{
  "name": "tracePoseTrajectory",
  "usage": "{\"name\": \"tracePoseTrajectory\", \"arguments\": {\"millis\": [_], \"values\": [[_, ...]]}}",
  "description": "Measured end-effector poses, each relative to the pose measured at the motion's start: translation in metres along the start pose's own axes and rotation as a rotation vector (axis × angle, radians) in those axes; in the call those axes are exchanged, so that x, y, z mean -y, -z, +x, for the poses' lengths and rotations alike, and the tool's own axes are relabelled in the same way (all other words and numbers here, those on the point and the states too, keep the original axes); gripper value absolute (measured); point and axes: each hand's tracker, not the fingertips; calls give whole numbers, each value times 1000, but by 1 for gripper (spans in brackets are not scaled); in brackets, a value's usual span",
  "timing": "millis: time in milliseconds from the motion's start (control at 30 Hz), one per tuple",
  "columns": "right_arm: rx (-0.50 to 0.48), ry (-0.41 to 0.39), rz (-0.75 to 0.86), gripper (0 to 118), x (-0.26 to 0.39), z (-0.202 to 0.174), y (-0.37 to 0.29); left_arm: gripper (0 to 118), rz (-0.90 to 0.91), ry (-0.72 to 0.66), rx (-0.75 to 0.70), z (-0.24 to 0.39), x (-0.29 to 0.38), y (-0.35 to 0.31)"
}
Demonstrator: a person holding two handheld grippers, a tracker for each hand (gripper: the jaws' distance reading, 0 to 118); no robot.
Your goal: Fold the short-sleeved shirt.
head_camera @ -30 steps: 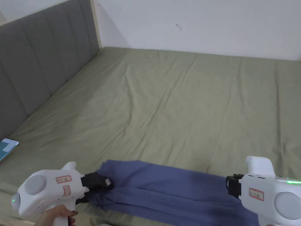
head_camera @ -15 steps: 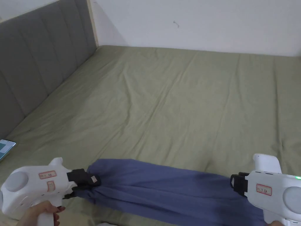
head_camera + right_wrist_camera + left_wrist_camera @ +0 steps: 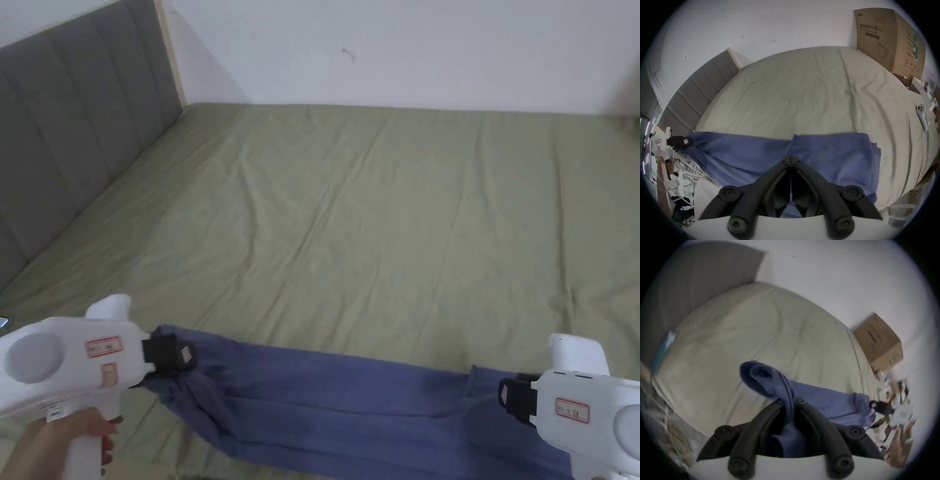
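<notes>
Blue shirt (image 3: 350, 400) stretched over the bed (image 3: 375, 206), jaws of left gripper (image 3: 181, 357) and right gripper (image 3: 790, 160) clamped on its ends.

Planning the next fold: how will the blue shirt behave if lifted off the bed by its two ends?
Likely floppy: the blue shirt bunches into a rope at the left tool. Its middle probably sags between that and the right tool.

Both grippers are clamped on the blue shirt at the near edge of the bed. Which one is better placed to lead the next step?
Probably neither alone. The left gripper and right gripper each pinch one end of the blue shirt, stretched between them, so spreading it flat on the bed sheet likely needs both together.
</notes>
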Motion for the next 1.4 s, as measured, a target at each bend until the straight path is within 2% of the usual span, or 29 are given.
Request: {"name": "tracePoseTrajectory", "arguments": {"millis": [233, 333, 367, 500, 533, 567, 667, 700, 733, 767, 800, 833, 967, 1067, 1267, 1400], "values": [[3, 64, 34, 0, 3, 29, -11, 8, 4, 546, 73, 143, 38, 31], [22, 73, 27, 0, 8, 41, -14, 9, -96, 499, 212, 171, 59, 66], [29, 81, 30, 0, 10, 45, -16, 13, -102, 481, 225, 177, 67, 75], [13, 155, 37, 0, 15, 65, -25, 94, -168, 501, 295, 193, 90, 104], [15, 155, 36, 0, 16, 69, -26, 102, -198, 474, 302, 194, 93, 108], [23, 152, 34, 0, 17, 70, -27, 102, -222, 458, 321, 193, 94, 110], [34, 152, 34, 0, 19, 76, -30, 100, -207, 404, 332, 185, 87, 101], [27, 161, 35, 0, 19, 78, -31, 89, -188, 376, 345, 180, 81, 94], [22, 165, 41, 0, 19, 79, -32, 67, -169, 343, 354, 173, 76, 87], [22, 166, 43, 0, 19, 79, -32, 37, -150, 311, 356, 168, 70, 79], [21, 165, 45, 0, 18, 79, -32, 1, -118, 265, 351, 159, 62, 71], [17, 162, 44, 0, 18, 79, -32, 1, -105, 228, 324, 151, 54, 67], [1, 149, 48, 0, 17, 77, -33, 1, -78, 237, 169, 128, 43, 77], [-10, 154, 54, 0, 15, 74, -33, 1, -153, 175, 207, 125, 53, 98], [-18, 149, 46, 0, 15, 69, -29, 1, -321, 271, 235, 159, 99, 129], [-22, 140, 38, 0, 17, 67, -28, 1, -318, 284, 264, 177, 117, 128]]}}
